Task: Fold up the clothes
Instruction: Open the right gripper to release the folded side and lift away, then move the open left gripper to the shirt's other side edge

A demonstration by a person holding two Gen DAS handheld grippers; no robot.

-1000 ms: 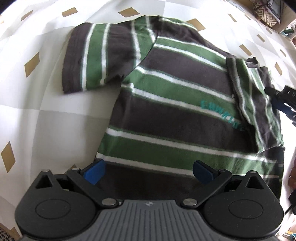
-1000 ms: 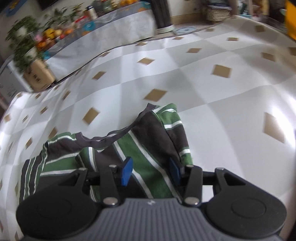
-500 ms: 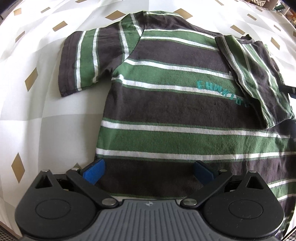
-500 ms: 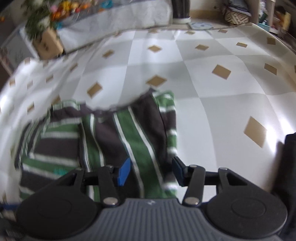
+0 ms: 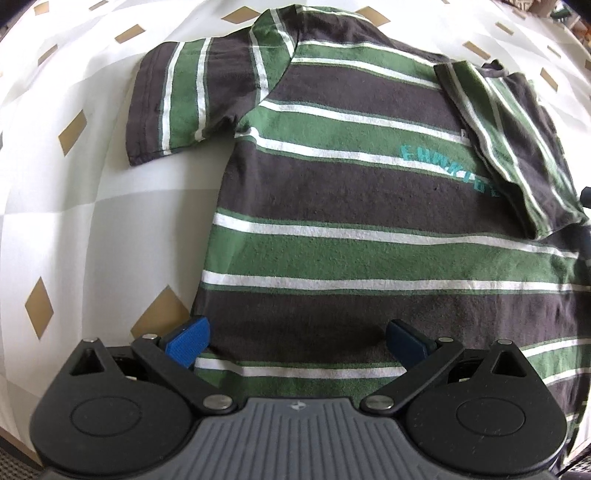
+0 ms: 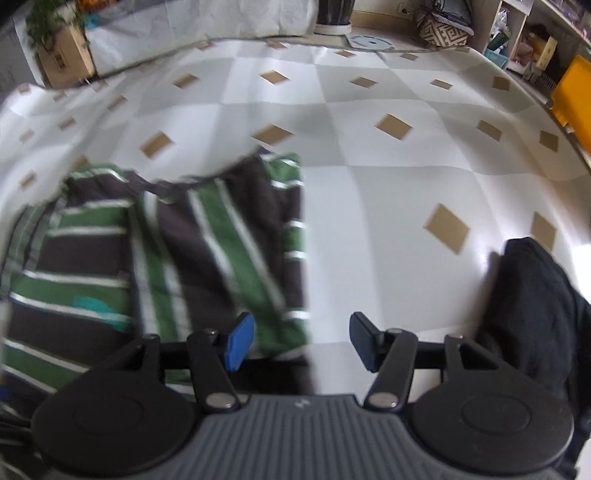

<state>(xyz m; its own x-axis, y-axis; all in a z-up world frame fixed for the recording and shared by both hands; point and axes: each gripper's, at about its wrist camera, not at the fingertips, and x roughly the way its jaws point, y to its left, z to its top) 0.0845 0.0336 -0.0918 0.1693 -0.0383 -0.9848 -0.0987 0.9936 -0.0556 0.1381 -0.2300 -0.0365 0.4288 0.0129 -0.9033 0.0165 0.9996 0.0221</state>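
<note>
A T-shirt [image 5: 354, 192] with dark grey, green and white stripes lies flat on a white cloth with tan diamonds. Its left sleeve [image 5: 177, 99] is spread out; its right sleeve [image 5: 513, 147] lies folded over the chest. My left gripper [image 5: 295, 341] points straight down over the shirt's lower left part, open wide, with the cloth below its blue fingertips. In the right wrist view the shirt [image 6: 207, 251] sits at the left, and my right gripper [image 6: 301, 341] hovers above the folded sleeve's outer edge. Its jaws are opening and nothing is between them.
A dark folded garment [image 6: 535, 310] lies on the cloth to the right of my right gripper. Beyond the far edge stand a cardboard box with plants [image 6: 62, 55], a patterned basket [image 6: 443, 26] and an orange bin [image 6: 572, 92].
The right gripper has let go of the folded sleeve, opened wider and lifted away to the right. The left gripper has slid along the shirt, which now fills more of its view.
</note>
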